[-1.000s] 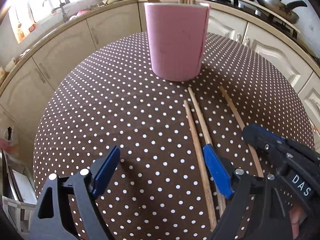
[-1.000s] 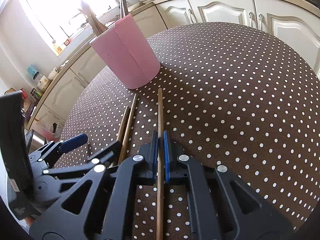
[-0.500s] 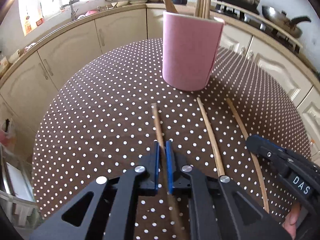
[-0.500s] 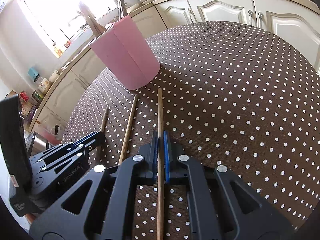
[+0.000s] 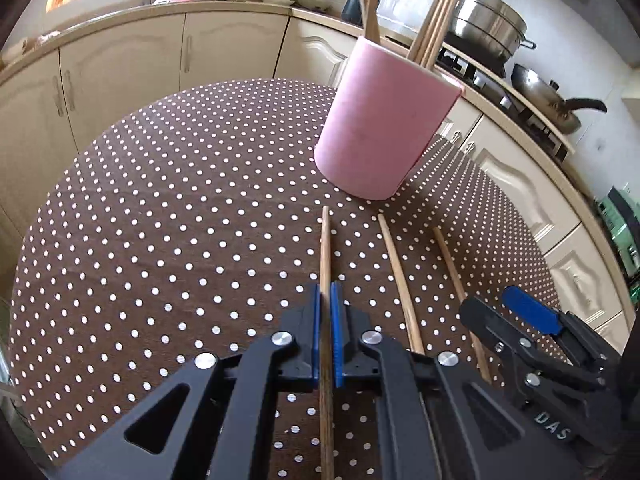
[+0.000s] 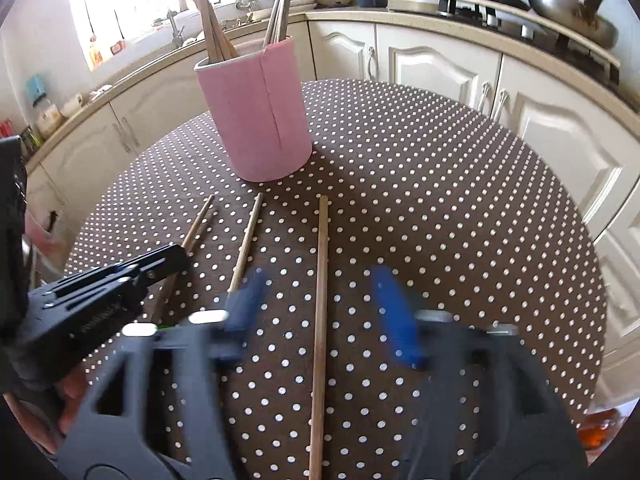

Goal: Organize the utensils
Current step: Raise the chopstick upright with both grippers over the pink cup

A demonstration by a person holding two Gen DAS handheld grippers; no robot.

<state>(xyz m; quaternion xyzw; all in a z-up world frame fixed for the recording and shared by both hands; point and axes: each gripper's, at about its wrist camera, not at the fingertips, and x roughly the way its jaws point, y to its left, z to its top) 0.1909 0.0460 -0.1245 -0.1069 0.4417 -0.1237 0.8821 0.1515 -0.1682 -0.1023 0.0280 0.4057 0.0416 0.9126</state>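
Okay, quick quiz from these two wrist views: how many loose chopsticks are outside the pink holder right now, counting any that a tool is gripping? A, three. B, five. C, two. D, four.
A: three chopsticks lie in front of the pink holder: the leftmost chopstick clamped in the left tool, the middle chopstick, and the rightmost chopstick lying free between the open fingers of the right tool.
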